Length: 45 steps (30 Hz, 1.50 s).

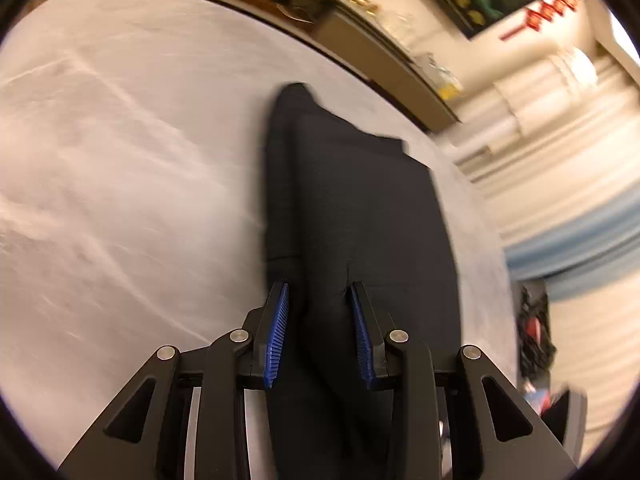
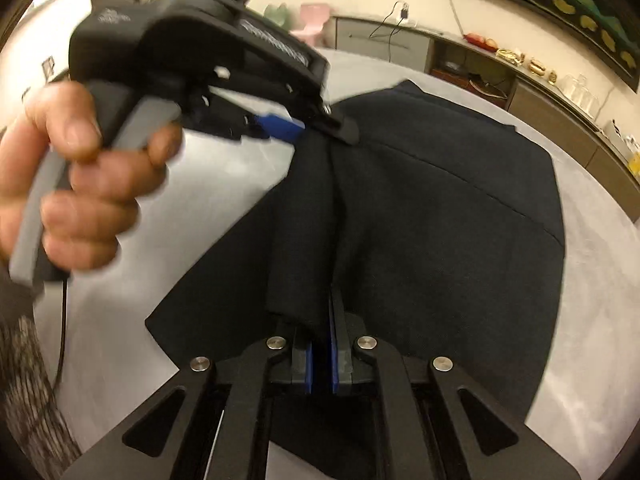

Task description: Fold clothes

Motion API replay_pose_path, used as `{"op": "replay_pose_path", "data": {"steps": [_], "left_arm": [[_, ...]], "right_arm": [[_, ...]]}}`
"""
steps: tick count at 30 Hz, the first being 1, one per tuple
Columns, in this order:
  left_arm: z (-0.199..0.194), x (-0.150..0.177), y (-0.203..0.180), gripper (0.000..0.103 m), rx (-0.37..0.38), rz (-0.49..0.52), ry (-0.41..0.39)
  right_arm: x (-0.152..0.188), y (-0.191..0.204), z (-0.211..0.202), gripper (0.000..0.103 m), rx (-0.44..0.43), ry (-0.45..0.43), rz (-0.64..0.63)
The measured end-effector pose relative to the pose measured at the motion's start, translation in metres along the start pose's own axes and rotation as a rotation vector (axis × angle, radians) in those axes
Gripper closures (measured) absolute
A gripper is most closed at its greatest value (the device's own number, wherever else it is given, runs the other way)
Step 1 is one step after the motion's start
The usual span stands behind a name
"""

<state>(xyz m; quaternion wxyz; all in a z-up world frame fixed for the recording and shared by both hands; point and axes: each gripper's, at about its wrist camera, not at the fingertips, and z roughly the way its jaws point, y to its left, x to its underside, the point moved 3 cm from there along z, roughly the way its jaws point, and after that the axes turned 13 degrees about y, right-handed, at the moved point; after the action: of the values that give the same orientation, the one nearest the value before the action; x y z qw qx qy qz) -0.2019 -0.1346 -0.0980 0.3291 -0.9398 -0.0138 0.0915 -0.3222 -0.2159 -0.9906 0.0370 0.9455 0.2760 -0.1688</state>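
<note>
A black garment [image 1: 360, 200] lies spread on a pale grey bed surface [image 1: 120, 160], with a long fold running up its left side. My left gripper [image 1: 319, 286] stands open over the garment's near end; cloth passes between its blue pads [image 1: 280, 320] without being pinched. In the right wrist view the same garment [image 2: 440, 220] covers the bed surface [image 2: 600, 320]. My right gripper [image 2: 320, 312] is shut on a raised ridge of that cloth. A hand [image 2: 80, 180] holds the left gripper [image 2: 322, 130] at the far end of the ridge.
A low cabinet with open shelves and small items [image 2: 480, 64] runs along the far wall behind the bed. Pale curtains [image 1: 560, 160] hang at the right, with dark clutter [image 1: 534, 332] below them. A pink stool [image 2: 314, 20] stands in the corner. A black cable [image 2: 62, 320] trails from the left gripper's handle.
</note>
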Motion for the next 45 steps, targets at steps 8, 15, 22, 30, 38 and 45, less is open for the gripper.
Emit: {"op": "replay_pose_path", "data": {"steps": [8, 15, 22, 30, 38, 45], "left_arm": [[0.053, 0.015, -0.059, 0.062, 0.02, 0.135, 0.085], [0.012, -0.003, -0.051, 0.072, -0.004, 0.037, -0.072], [0.02, 0.002, -0.021, 0.073, -0.012, -0.018, -0.068], [0.016, 0.002, -0.02, 0.07, -0.036, 0.005, -0.07], [0.003, -0.012, -0.018, 0.069, -0.066, -0.011, -0.155], [0.014, -0.016, -0.01, 0.065, -0.221, 0.056, -0.161]], "right_arm": [[0.07, -0.124, -0.051, 0.096, 0.202, 0.06, 0.104], [-0.071, -0.094, -0.095, 0.097, 0.378, -0.078, -0.099], [-0.086, -0.095, -0.049, 0.073, 0.313, 0.021, -0.145], [-0.046, -0.154, -0.122, 0.076, 0.325, 0.082, -0.048], [-0.031, -0.149, -0.202, 0.073, 0.008, -0.045, 0.074], [-0.036, -0.101, -0.149, 0.073, -0.053, 0.013, 0.174]]}}
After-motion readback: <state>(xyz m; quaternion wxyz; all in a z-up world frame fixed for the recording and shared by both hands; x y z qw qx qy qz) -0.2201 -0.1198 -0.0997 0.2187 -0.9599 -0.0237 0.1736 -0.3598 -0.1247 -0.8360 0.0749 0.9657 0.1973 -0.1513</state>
